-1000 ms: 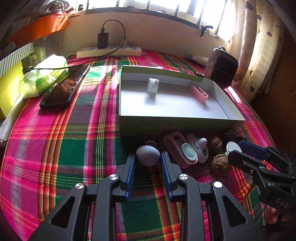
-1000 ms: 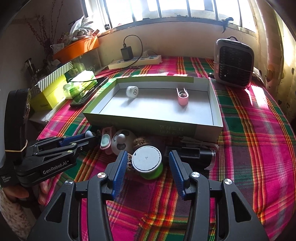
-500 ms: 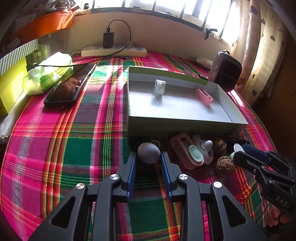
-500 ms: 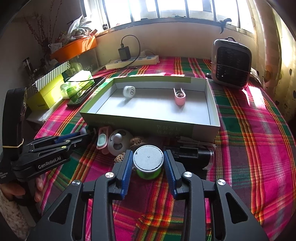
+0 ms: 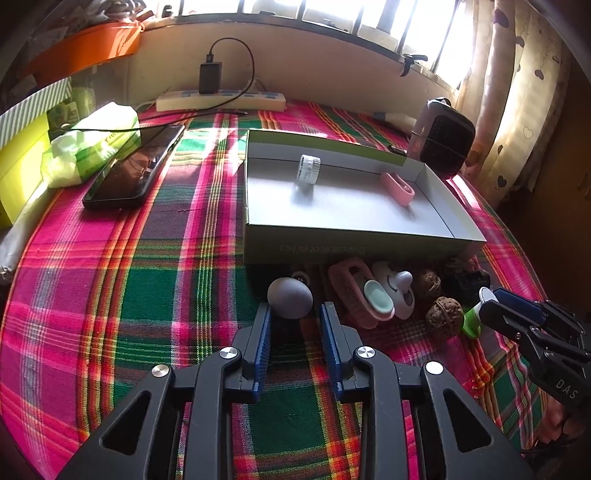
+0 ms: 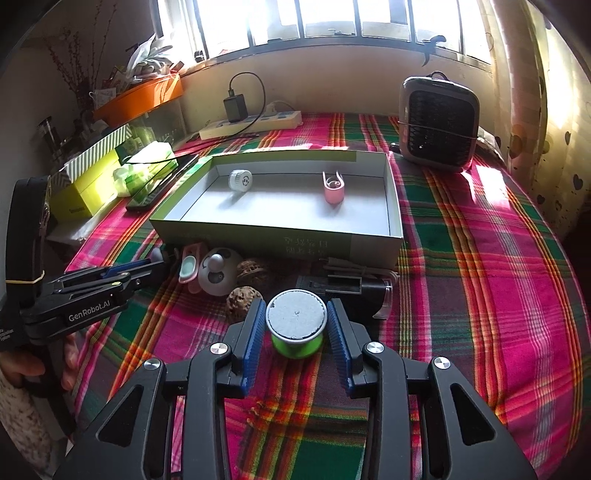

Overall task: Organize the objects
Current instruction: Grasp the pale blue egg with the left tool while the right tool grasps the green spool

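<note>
Blown-out backlight from the window (image 6: 332,18), dim foreground, fisheye-warped dark corners.

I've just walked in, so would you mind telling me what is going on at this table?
A person holding two grippers is sorting small things into the shallow box. The right gripper is shut on the green spool; the left gripper brackets the grey egg-shaped thing. A white roll and pink clip already lie inside.
</note>
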The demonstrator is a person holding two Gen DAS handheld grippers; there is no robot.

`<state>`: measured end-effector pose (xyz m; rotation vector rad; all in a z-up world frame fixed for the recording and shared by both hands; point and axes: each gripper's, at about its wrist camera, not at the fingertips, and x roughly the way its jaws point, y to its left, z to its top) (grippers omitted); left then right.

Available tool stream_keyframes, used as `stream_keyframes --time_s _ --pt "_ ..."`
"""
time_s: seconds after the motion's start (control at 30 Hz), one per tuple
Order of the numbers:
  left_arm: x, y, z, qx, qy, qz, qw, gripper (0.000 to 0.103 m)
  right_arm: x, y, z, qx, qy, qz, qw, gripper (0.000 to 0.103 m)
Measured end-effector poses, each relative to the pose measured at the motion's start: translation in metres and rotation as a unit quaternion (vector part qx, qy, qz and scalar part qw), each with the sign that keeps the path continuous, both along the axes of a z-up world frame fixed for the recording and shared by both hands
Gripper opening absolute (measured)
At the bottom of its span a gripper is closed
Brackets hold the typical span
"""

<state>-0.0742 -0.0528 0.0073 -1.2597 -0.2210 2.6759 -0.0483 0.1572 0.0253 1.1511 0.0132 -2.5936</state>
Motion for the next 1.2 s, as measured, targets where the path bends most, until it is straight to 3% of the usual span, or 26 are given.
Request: stream_keyframes --time_s 0.37,0.5,1.0,1.13,1.2 --pt "0.002 0.004 0.000 -0.007 -0.002 -0.006 1.0000 0.025 0.002 0.002 -0.005 -0.007 -0.001 0.006 1.000 0.036" --pt "0.000 0.005 0.001 -0.015 0.000 -0.004 0.9999 0.032 0.000 -0.002 -0.011 0.001 -0.008 0.009 1.000 0.045" --pt "-0.014 0.007 0.001 -0.038 0.004 0.011 0.9992 0.034 -0.006 -0.001 -0.017 0.012 -0.016 -0.007 1.000 0.045" --pt "-0.014 0.008 0.000 -0.040 0.006 0.011 0.9991 0.031 -0.005 -0.001 -0.015 0.011 -0.010 -0.007 1.000 0.043" --pt "-0.014 0.008 0.001 -0.040 0.006 0.011 0.9991 0.024 -0.005 -0.001 -0.015 0.011 -0.009 -0.006 1.000 0.038"
